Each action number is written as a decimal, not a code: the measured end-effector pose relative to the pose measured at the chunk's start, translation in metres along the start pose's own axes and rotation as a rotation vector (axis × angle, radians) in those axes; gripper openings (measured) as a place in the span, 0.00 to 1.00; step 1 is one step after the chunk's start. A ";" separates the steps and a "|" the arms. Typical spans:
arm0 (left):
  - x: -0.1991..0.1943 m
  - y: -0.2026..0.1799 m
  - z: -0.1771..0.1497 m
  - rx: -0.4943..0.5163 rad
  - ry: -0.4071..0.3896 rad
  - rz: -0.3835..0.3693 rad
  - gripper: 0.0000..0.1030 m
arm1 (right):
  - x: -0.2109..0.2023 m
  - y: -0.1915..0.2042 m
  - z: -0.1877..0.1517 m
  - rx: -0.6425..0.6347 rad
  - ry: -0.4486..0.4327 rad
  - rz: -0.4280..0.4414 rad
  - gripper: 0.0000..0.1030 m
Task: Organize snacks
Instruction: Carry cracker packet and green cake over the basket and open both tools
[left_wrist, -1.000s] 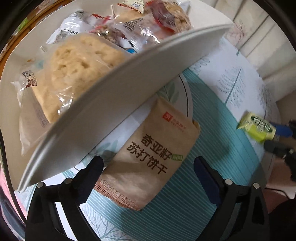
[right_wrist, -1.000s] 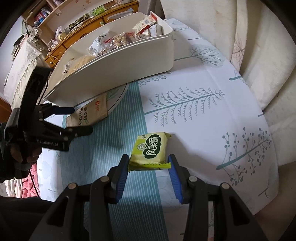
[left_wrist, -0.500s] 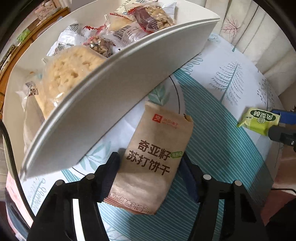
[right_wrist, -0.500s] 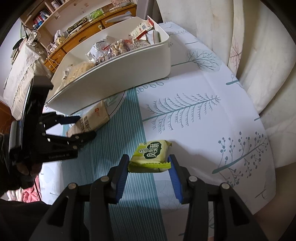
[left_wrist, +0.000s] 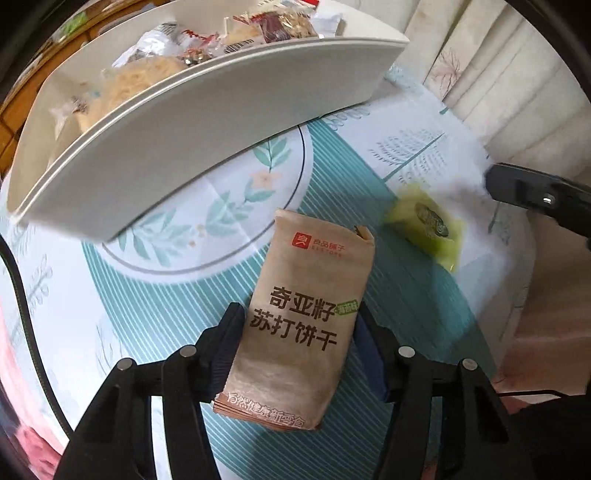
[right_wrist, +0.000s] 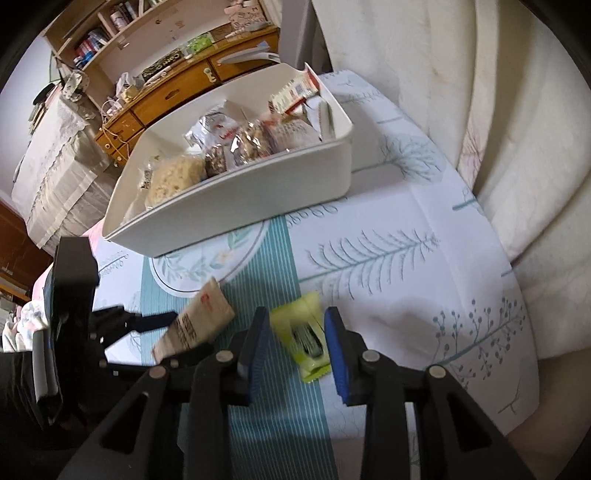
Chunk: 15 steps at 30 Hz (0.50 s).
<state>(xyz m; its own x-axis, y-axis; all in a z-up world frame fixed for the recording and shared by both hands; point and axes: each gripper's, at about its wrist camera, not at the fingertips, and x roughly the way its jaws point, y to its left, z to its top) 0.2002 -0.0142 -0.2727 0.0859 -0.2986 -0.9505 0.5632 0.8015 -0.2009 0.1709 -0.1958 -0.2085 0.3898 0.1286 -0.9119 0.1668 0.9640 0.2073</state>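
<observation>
A brown cracker packet (left_wrist: 299, 325) sits between the fingers of my left gripper (left_wrist: 299, 325), which is shut on it; in the right wrist view the packet (right_wrist: 195, 325) is tilted and lifted off the cloth. A small green snack pack (right_wrist: 304, 334) is between the blue pads of my right gripper (right_wrist: 295, 343), lifted and blurred; the jaws stand wider than the pack. It also shows in the left wrist view (left_wrist: 424, 221). The white bin (right_wrist: 258, 195) holds several wrapped snacks.
The table has a white and teal leaf-print cloth (right_wrist: 388, 258). The bin (left_wrist: 207, 122) stands at the back of it. A white cushioned sofa (right_wrist: 480, 110) lies to the right, and a wooden cabinet (right_wrist: 177, 88) stands behind.
My left gripper has closed on the brown packet and raised it. My right gripper has lifted the green pack, turned it and moved it left toward the packet.
</observation>
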 end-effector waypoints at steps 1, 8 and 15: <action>-0.003 0.000 -0.002 -0.018 -0.006 -0.018 0.55 | 0.000 0.001 0.002 -0.008 0.004 0.002 0.30; -0.033 0.002 -0.011 -0.102 -0.068 -0.055 0.55 | 0.016 -0.003 0.011 0.005 0.079 0.024 0.30; -0.048 0.013 -0.001 -0.188 -0.113 -0.055 0.55 | 0.052 0.001 0.002 -0.039 0.221 -0.014 0.43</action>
<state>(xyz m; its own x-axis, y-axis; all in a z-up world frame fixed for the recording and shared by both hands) 0.2030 0.0109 -0.2302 0.1565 -0.3919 -0.9066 0.4078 0.8617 -0.3021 0.1933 -0.1889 -0.2546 0.1794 0.1585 -0.9709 0.1338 0.9738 0.1837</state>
